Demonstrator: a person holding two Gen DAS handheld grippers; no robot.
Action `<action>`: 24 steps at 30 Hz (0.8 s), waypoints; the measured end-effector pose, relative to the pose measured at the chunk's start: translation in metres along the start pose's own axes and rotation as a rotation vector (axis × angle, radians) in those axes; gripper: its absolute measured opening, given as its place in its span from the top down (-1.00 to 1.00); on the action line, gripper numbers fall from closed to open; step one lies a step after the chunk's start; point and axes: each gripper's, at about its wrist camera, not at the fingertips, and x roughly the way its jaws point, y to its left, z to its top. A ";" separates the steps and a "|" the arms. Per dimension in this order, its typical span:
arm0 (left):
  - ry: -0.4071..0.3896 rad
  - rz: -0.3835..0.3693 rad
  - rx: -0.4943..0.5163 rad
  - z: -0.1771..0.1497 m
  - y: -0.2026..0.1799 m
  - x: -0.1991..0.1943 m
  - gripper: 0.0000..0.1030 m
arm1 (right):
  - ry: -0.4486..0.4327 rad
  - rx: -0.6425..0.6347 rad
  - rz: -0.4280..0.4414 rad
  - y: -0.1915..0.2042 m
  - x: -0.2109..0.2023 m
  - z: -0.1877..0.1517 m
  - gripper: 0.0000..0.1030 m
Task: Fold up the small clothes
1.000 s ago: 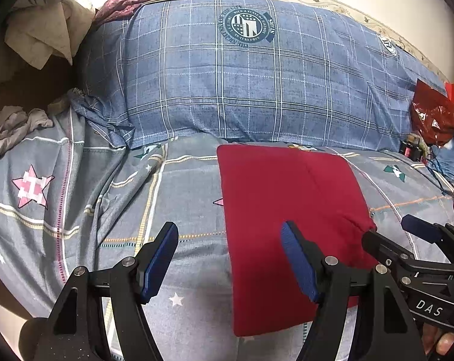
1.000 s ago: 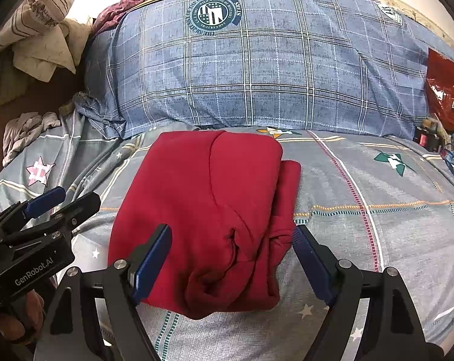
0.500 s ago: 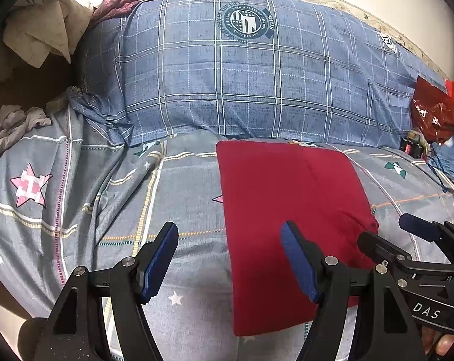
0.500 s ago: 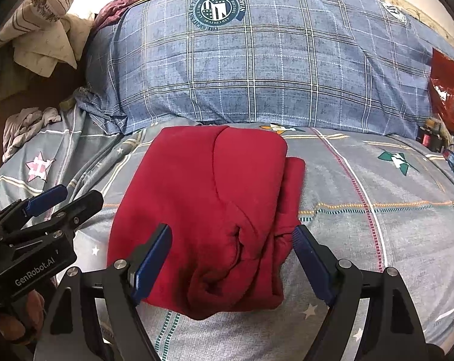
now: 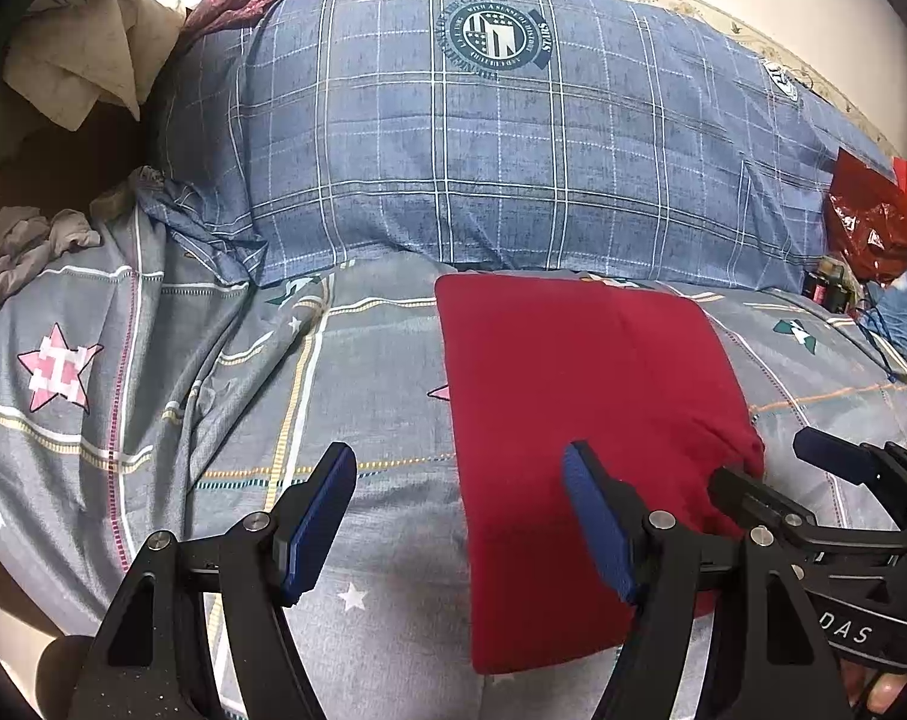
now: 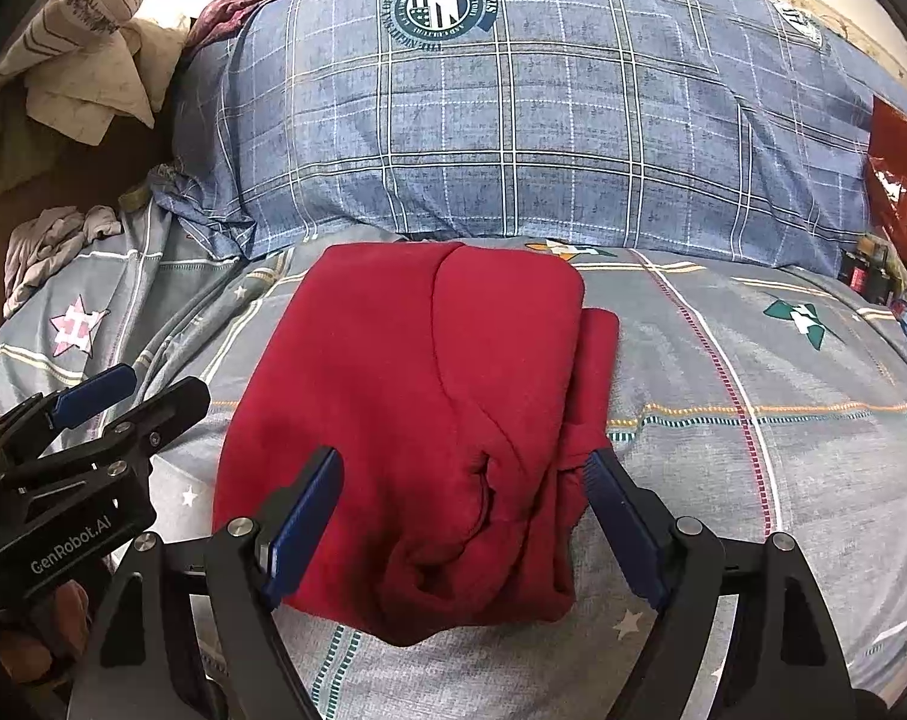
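A red garment (image 5: pixel 579 396) (image 6: pixel 417 408) lies folded into a rough rectangle on the grey patterned bed sheet (image 5: pixel 225 396); its right side is bunched into rumpled layers. My left gripper (image 5: pixel 459 480) hovers open over the garment's left edge, nothing between its blue pads. My right gripper (image 6: pixel 462 480) stands open above the garment's near right part, its pads apart from the cloth. Each gripper shows in the other's view: the right gripper (image 5: pixel 813 468) at the right edge, the left gripper (image 6: pixel 129 390) at the left edge.
A big blue plaid pillow (image 5: pixel 513 150) (image 6: pixel 513 120) lies just behind the garment. Loose pale clothes (image 5: pixel 81 60) and a grey rag (image 5: pixel 21 246) sit at the left. A red plastic bag (image 5: pixel 867 222) and small clutter lie at the right edge of the bed.
The right wrist view has crept slightly forward over the garment. The left gripper and the garment have not moved.
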 end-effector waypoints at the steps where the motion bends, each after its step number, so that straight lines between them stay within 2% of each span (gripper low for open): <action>1: 0.001 0.000 -0.001 0.000 0.000 0.000 -0.38 | 0.003 0.000 0.000 0.000 0.001 0.000 -0.62; 24: 0.011 0.011 -0.005 -0.003 -0.007 0.003 -0.38 | 0.021 -0.005 0.011 0.002 0.004 -0.003 -0.62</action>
